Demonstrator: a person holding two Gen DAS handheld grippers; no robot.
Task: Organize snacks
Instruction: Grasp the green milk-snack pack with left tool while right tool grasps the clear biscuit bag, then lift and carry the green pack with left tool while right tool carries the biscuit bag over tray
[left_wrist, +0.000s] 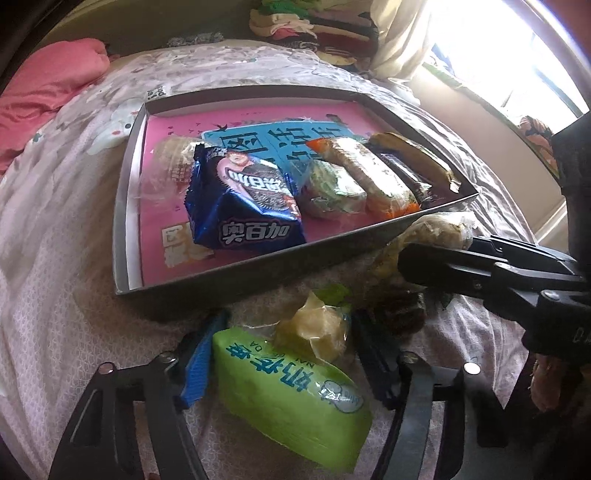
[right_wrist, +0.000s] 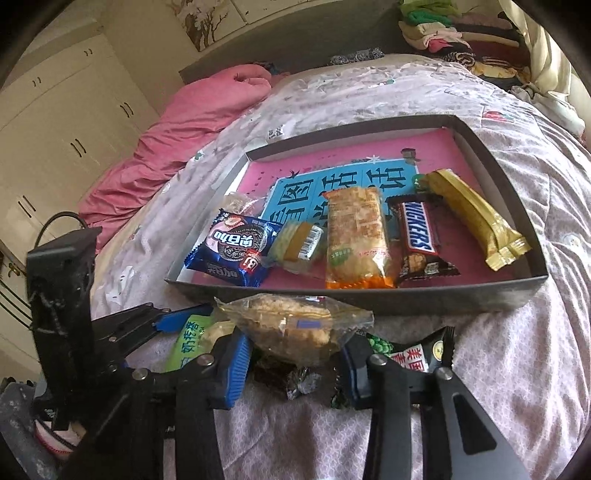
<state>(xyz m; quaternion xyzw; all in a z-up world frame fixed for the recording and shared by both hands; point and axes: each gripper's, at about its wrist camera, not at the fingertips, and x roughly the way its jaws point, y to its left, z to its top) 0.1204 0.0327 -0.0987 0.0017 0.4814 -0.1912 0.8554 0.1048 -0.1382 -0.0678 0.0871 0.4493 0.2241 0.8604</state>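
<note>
A grey-walled box (left_wrist: 236, 267) (right_wrist: 406, 297) with a pink floor lies on the bed and holds several snacks: a blue cookie pack (left_wrist: 243, 199) (right_wrist: 236, 251), an orange-ended cracker pack (right_wrist: 356, 236), a Snickers bar (right_wrist: 419, 236) and a gold bar (right_wrist: 476, 218). My left gripper (left_wrist: 284, 354) is open around a green-wrapped snack (left_wrist: 291, 395) lying in front of the box. My right gripper (right_wrist: 295, 362) is open around a clear-bagged crispy snack (right_wrist: 295, 328) (left_wrist: 428, 232). A dark wrapped snack (right_wrist: 286, 376) lies under it.
A red-and-black snack pack (right_wrist: 417, 354) lies by my right gripper's right finger. A pink quilt (right_wrist: 177, 122) is bunched at the far left of the bed. Folded clothes (right_wrist: 461, 29) are stacked at the back right. White wardrobes (right_wrist: 55, 129) stand left.
</note>
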